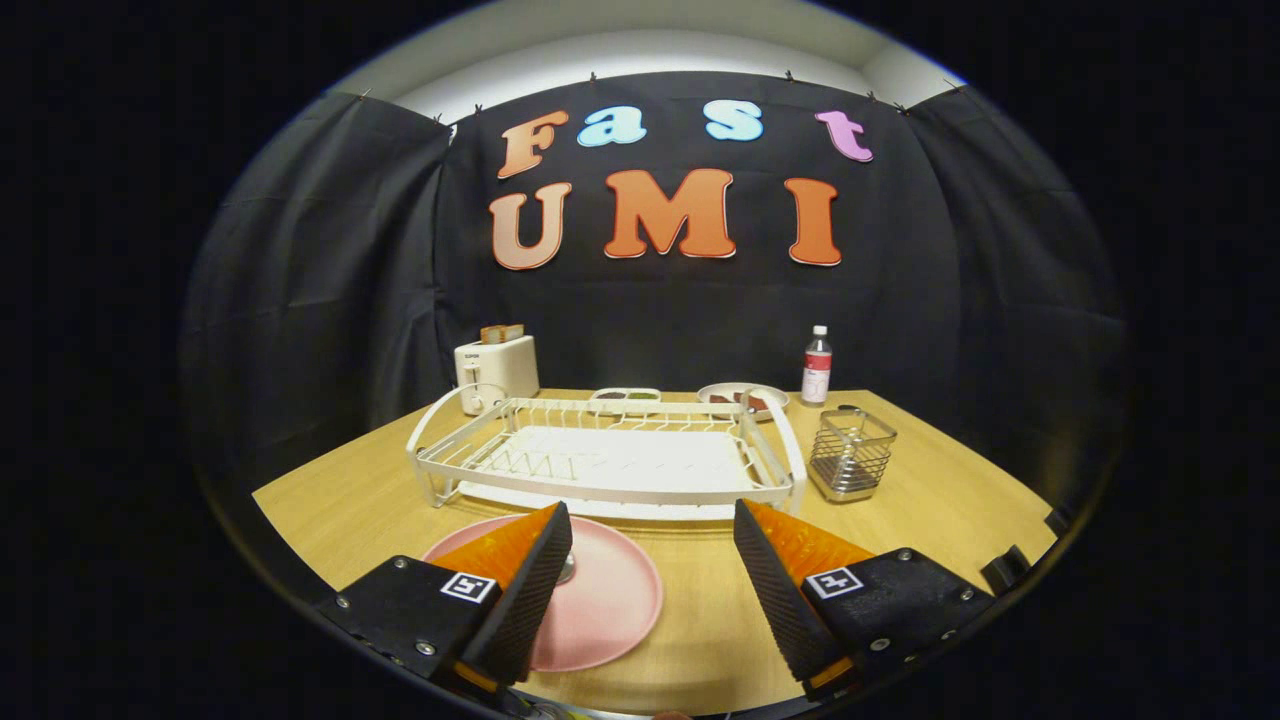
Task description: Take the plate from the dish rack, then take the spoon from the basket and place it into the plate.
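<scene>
Hovering low over the surface (900,500), the gripper (652,560) is spread wide and holds nothing. The pink plate (600,600) lies flat just under its left finger, a spoon-like glint on it. The task looks nearly done; withdrawing straight up would avoid nudging the plate. Beyond stand the empty dish rack (610,465) and wire basket (852,452).

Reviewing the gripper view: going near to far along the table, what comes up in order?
Open gripper with nothing between its fingers → pink plate → dish rack → white toaster by the booth wall.
</scene>
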Demonstrator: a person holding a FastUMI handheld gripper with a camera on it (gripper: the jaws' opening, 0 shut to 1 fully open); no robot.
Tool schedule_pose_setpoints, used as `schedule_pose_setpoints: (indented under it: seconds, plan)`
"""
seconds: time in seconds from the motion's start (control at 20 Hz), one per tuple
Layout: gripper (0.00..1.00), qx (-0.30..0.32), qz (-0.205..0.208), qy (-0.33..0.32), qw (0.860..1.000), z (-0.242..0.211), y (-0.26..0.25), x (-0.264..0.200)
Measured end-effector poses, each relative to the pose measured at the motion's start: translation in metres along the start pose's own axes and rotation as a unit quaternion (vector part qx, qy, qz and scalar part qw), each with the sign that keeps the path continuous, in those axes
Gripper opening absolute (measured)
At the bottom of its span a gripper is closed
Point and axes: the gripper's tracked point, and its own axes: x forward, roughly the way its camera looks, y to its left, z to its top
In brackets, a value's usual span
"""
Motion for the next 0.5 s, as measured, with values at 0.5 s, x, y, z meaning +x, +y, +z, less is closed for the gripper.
schedule_pose_setpoints:
  seconds: [0.5]
  plan:
    - [0.97, -0.024, -0.045, -0.039, 0.998, 0.044, -0.099, 0.005]
